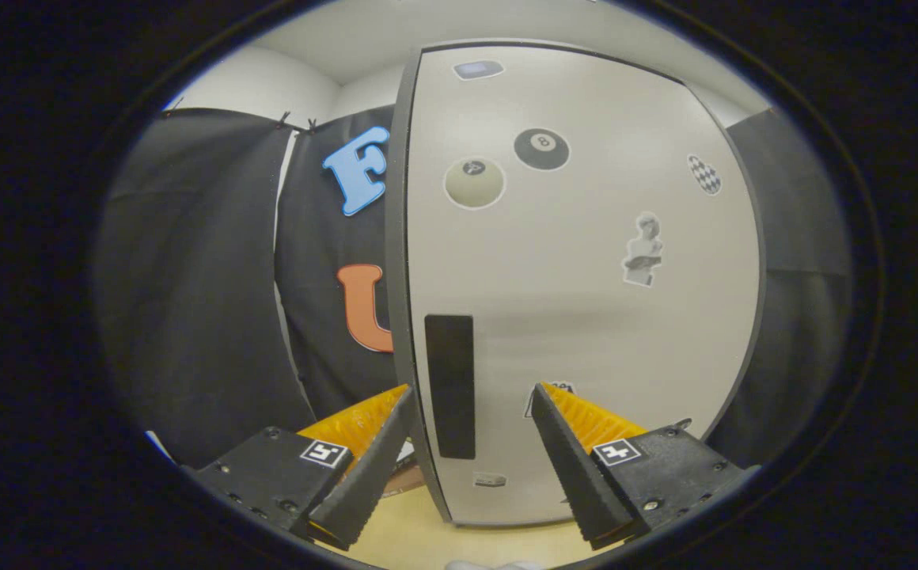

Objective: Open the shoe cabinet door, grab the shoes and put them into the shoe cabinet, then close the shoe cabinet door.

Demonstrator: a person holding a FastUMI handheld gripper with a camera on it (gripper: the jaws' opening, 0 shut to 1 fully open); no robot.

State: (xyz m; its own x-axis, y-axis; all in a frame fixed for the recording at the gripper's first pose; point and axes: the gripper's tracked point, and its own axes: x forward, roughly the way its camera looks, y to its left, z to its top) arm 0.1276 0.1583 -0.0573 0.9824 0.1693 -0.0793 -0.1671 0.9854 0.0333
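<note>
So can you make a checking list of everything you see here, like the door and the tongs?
Surface: pale wooden floor or tabletop under the cabinet.
Job's things: shoe cabinet door, pale with a dark edge, looks shut; dark handle strip near its left edge. Shoes: nothing seen.
Clutter: stickers on the door, including an eight ball sticker, a pale ball sticker and a checkered sticker.
Tongs: tongs open, holding nothing, with the handle strip and the door's left edge between the fingers.
Cables: nothing seen.
Surroundings: black cloth wall on both sides, white wall above.
</note>
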